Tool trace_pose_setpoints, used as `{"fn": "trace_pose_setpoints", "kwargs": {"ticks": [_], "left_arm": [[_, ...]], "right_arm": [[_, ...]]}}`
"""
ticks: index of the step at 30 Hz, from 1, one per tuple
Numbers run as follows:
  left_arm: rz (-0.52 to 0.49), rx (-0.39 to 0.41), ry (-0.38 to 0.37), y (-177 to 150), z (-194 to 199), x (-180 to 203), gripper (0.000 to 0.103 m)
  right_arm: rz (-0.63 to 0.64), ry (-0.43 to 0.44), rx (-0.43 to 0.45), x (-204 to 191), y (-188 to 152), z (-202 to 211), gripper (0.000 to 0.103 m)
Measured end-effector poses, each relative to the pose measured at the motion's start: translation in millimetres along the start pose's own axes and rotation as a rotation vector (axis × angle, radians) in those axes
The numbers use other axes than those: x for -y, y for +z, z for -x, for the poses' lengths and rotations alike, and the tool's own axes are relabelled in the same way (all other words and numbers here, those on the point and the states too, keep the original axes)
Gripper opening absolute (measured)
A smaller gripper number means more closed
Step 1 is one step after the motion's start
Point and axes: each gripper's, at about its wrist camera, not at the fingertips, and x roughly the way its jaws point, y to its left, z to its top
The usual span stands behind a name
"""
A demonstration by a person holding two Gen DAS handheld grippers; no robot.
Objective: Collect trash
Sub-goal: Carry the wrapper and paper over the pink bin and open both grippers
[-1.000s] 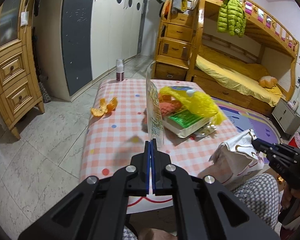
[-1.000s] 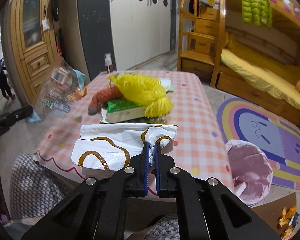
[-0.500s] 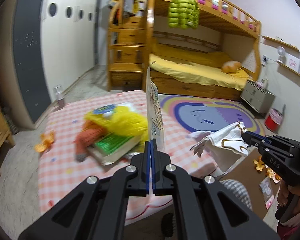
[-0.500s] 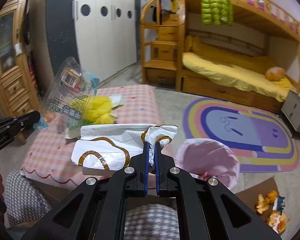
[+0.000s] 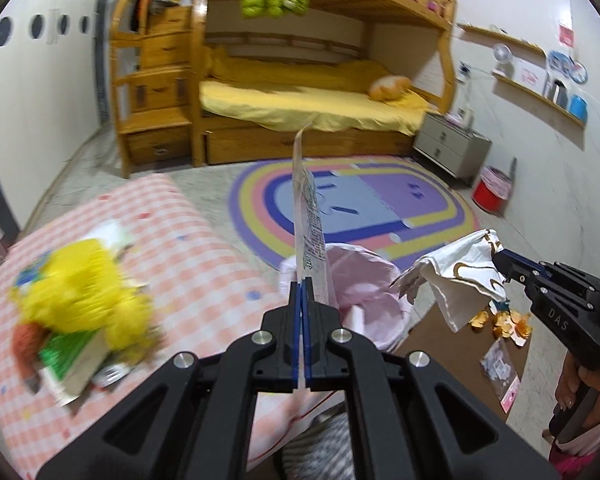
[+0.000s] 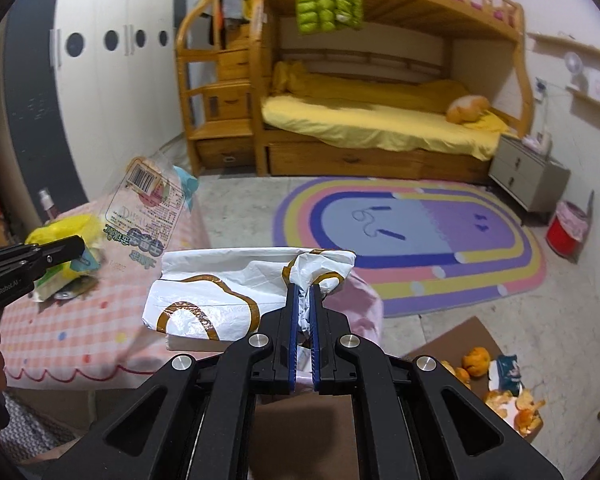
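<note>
While the left wrist view shows the clear plastic wrapper (image 5: 309,216) only edge-on, a thin upright sliver rising from the left gripper (image 5: 301,284), the right wrist view shows its flat printed face (image 6: 148,216) with barcode, held over the pink checked table (image 6: 80,320). Both grippers are closed tight — the left on the wrapper, the right gripper (image 6: 305,292) pinching a crumpled white bag with brown curves (image 6: 220,300). From the left view that bag (image 5: 456,272) hangs just beside the pink-lined trash bin (image 5: 364,280), which sits on the floor against the table edge. Orange peels (image 6: 496,384) lie on brown cardboard (image 6: 456,340) — clearer in the right view. Each gripper points level toward the bunk bed (image 6: 380,116).
</note>
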Motion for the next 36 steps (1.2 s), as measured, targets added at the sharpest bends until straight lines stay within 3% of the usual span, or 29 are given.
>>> {"fn": "trace_pose_setpoints", "kwargs": {"ticks": [7, 14, 17, 18, 20, 22, 27, 36], "left_arm": [[-0.093, -0.09, -0.015, 9, -70, 42, 0.0], [-0.128, -0.174, -0.001, 18, -120, 52, 0.001], [-0.118, -0.17, 0.017, 23, -120, 46, 0.02], [-0.112, -0.162, 0.025, 24, -118, 44, 0.035], [-0.097, -0.14, 0.047, 27, -112, 36, 0.043], [-0.078, -0.133, 0.072, 29, -107, 29, 0.058], [-0.048, -0.11, 0.12, 27, -91, 16, 0.065], [-0.017, -0.077, 0.135, 12, -37, -3, 0.066]], "right_arm": [[-0.052, -0.079, -0.115, 37, -16, -53, 0.005], [-0.033, -0.105, -0.206, 41, -25, -108, 0.006], [-0.039, -0.093, -0.235, 38, -24, -131, 0.007], [-0.045, -0.086, -0.246, 36, -23, -139, 0.012], [-0.058, -0.07, -0.275, 35, -23, -156, 0.021], [-0.093, -0.046, -0.292, 35, -21, -165, 0.037], [-0.168, -0.033, -0.225, 39, -10, -142, 0.041], [-0.176, 0.109, -0.113, 19, 1, -60, 0.041]]}}
